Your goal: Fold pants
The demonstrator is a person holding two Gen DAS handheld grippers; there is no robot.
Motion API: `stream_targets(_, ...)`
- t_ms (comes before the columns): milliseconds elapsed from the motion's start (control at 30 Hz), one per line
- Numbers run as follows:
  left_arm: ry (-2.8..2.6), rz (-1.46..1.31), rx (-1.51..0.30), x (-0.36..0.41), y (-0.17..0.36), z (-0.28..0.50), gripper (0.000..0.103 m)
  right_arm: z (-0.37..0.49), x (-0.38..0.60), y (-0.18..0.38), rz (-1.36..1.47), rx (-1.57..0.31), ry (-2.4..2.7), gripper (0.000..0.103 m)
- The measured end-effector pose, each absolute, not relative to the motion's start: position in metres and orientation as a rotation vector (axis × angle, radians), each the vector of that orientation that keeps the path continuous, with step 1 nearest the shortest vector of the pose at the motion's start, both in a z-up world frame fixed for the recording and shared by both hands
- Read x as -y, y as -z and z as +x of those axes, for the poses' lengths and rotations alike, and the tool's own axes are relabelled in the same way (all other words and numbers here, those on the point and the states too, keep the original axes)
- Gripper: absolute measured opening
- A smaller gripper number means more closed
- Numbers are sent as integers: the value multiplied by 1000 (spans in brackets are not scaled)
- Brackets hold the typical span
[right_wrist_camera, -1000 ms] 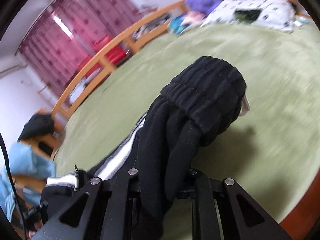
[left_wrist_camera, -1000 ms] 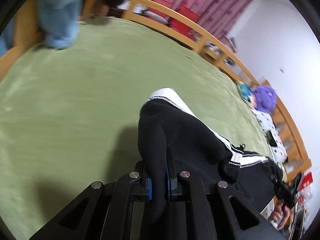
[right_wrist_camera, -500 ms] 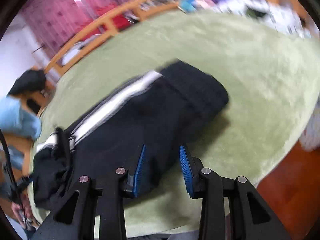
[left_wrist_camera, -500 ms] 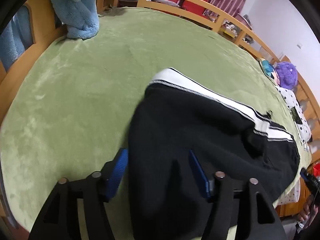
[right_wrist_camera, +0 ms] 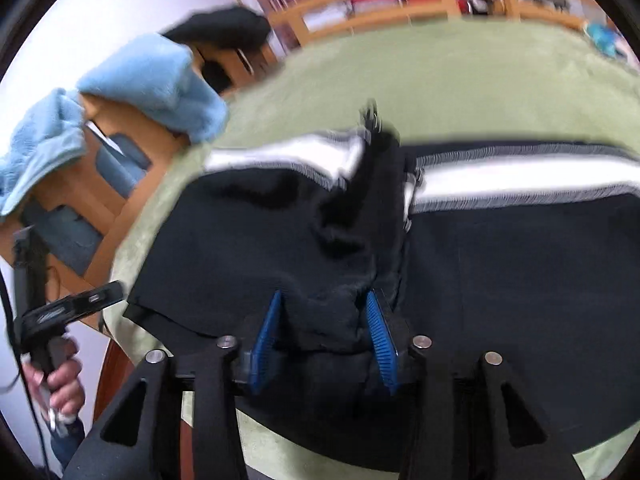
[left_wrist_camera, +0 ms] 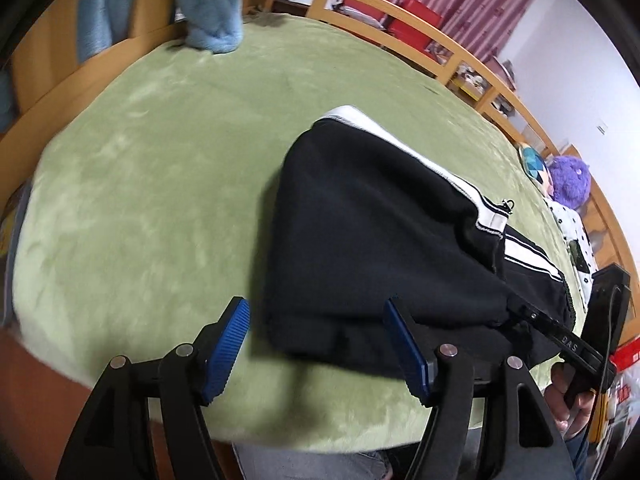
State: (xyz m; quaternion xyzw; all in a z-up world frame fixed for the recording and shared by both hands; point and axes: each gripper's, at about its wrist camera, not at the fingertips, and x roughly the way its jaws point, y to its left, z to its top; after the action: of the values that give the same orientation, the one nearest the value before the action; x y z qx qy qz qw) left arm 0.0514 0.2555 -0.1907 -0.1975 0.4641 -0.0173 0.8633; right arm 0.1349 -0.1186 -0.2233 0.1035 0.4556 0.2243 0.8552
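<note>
Black pants [left_wrist_camera: 380, 232] with a white side stripe lie folded on the green bed cover [left_wrist_camera: 160, 168]. My left gripper [left_wrist_camera: 316, 312] is open, its blue pads either side of the near edge of the pants, holding nothing. In the right wrist view the pants [right_wrist_camera: 500, 260] fill the middle. My right gripper [right_wrist_camera: 324, 300] is open, with a bunched fold of black cloth lying between its blue pads. The right gripper also shows in the left wrist view [left_wrist_camera: 560, 340], at the right end of the pants.
A light blue towel [left_wrist_camera: 212, 12] hangs over the wooden bed frame [left_wrist_camera: 80, 60] at the far left corner. A purple plush [left_wrist_camera: 568, 180] and a spotted pillow [left_wrist_camera: 576, 240] lie at the far right. A wooden rail [left_wrist_camera: 400, 12] runs along the back. The bed's near edge is just below my grippers.
Both grippers have opened and let go of the pants, which now lie flat on the bed. The right gripper has swung over the middle of the pants.
</note>
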Motion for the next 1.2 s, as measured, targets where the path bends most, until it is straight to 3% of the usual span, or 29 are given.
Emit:
stream_targets(233,9,-423,-973,-265,196,41,68,78,141,187,275,-808,-683,18)
stream_targets(400,24,-433,-993,-264,204,52,68,84,111,230,87,-980,-684,29)
stream_targets(500,32,-421,-1000,-262,206,54,68,80,116,213,104,-925,-709,33)
stream_targets(567,36,-427,-999,-263,208,56,68,82,124,197,140,-852,-703,55)
stream_targets(600,38,-435,-997,-263,209,59,68,87,126,191,155,-819,-696,60)
stream_targets(700,45,-457,-994,-263,210,63,68,117,116,187,162,-824,-660,62)
stream_targets(800,46,-463,-994,-261,210,67,68,162,100,212,219,-953,-634,62)
stream_targets(833,43,-464,-994,-261,209,67,68,176,96,225,256,-1010,-638,60)
stream_targets(900,44,-460,-985,-262,208,69,68,197,90,241,308,-1085,-635,36)
stream_targets(933,44,-450,-980,-262,207,69,68,205,87,243,331,-1094,-660,6)
stream_targets(1067,30,-422,-943,-265,202,67,68,211,108,200,297,-851,-579,5)
stream_targets(1200,32,-466,-944,-268,211,77,71,246,133,204,345,-899,-480,5)
